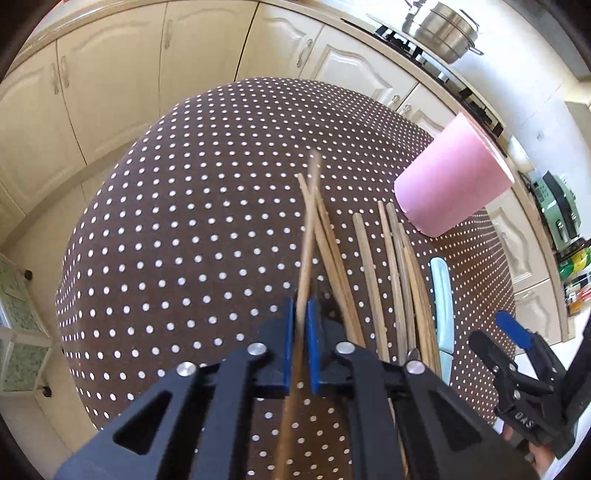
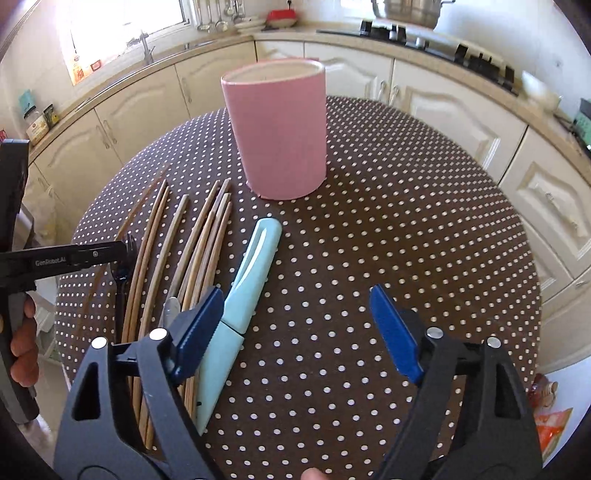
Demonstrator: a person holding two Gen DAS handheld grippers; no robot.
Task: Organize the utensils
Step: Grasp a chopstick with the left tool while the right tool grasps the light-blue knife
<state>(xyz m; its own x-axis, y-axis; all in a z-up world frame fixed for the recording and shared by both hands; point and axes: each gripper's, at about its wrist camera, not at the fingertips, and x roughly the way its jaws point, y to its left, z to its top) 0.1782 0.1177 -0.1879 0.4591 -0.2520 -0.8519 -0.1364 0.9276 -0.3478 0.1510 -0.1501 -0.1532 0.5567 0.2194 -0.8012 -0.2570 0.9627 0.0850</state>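
One brown wooden chopstick (image 1: pixel 308 236) is clamped in the left gripper (image 1: pixel 302 314) jaws, likely for the empty pink cylindrical holder (image 2: pixel 277 129) on the dotted bench (image 2: pixel 388 240), while right gripper (image 2: pixel 295 332) jaws are held apart over the pale-blue sheathed knife (image 2: pixel 243 288).

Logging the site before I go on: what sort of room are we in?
A home kitchen, most likely: cream cabinets line the walls, a steel pot sits on the stove, and a sink tap stands under the window.
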